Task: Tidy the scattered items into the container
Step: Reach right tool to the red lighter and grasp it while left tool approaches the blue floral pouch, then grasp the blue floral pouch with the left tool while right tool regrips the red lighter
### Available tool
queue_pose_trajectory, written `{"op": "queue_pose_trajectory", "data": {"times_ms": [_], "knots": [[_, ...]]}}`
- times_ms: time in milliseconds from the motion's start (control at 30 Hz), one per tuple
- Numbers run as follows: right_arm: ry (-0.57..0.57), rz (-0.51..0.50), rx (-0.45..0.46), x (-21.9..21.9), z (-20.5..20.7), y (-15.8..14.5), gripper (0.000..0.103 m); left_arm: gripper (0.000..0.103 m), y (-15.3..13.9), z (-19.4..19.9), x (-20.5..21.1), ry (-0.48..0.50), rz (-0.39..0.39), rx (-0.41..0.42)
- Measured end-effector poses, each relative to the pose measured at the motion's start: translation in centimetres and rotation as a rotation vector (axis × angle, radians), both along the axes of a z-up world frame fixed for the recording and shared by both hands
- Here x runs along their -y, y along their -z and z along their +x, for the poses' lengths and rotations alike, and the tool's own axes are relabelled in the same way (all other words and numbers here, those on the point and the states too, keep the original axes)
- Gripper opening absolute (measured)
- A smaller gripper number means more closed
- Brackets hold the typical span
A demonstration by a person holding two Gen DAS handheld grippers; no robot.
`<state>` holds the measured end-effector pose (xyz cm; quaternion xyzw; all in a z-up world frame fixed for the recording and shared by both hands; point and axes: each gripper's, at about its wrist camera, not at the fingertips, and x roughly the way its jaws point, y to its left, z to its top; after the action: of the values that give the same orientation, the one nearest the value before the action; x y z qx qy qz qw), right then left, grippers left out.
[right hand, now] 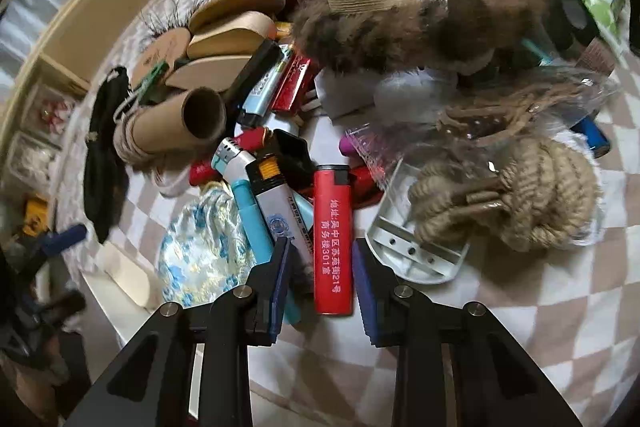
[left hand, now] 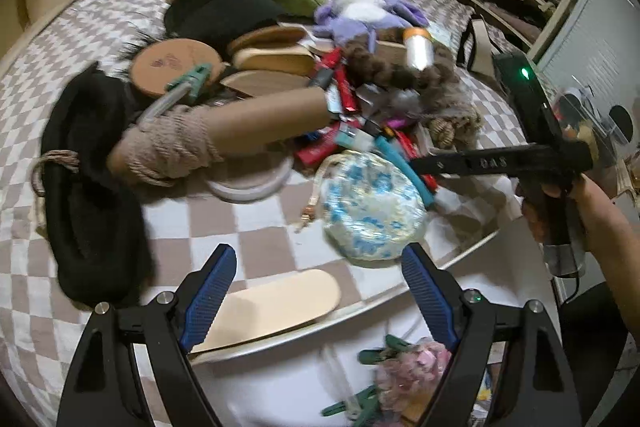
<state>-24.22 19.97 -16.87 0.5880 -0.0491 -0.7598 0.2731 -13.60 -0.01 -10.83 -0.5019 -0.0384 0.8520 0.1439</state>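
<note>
Early stage: a few clips lie in the white container [left hand: 280, 387], the pile [right hand: 320, 87] is left, left gripper [left hand: 320, 291] spread empty, right gripper [right hand: 320, 267] straddling a red lighter [right hand: 332, 239], contact unclear.

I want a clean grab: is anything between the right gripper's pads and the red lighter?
Nothing visible. The red lighter lies between the pads of the right gripper, with a small gap showing on each side. A grey lighter lies close along its left.

Left gripper [left hand: 316, 291] wide, right gripper [right hand: 320, 279] narrowed.
</note>
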Motion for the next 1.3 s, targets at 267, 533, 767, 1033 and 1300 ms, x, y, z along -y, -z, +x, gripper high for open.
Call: {"op": "queue_pose_trajectory", "data": {"times_ms": [267,533,767,1033,1300], "knots": [[-0.022,-0.074,0.053,-0.4,0.8,0.1,0.020,0.084,0.0,-2.4,-2.8,0.065,0.004,0.037],[-0.093,0.028,0.087,2.0,1.5,0.0,0.020,0.084,1.5,-4.4,-3.5,0.064,-0.105,0.088],[-0.189,0.087,0.081,7.0,0.9,0.2,0.019,0.084,1.8,-4.0,-1.0,0.023,-0.168,0.084],[-0.171,-0.010,0.073,6.7,-0.1,-0.6,0.019,0.084,3.7,-5.1,1.5,-0.017,-0.147,0.142],[-0.095,0.036,0.052,2.2,-0.3,-1.1,0.019,0.070,5.9,-7.1,0.7,0.000,-0.085,0.214]]}}
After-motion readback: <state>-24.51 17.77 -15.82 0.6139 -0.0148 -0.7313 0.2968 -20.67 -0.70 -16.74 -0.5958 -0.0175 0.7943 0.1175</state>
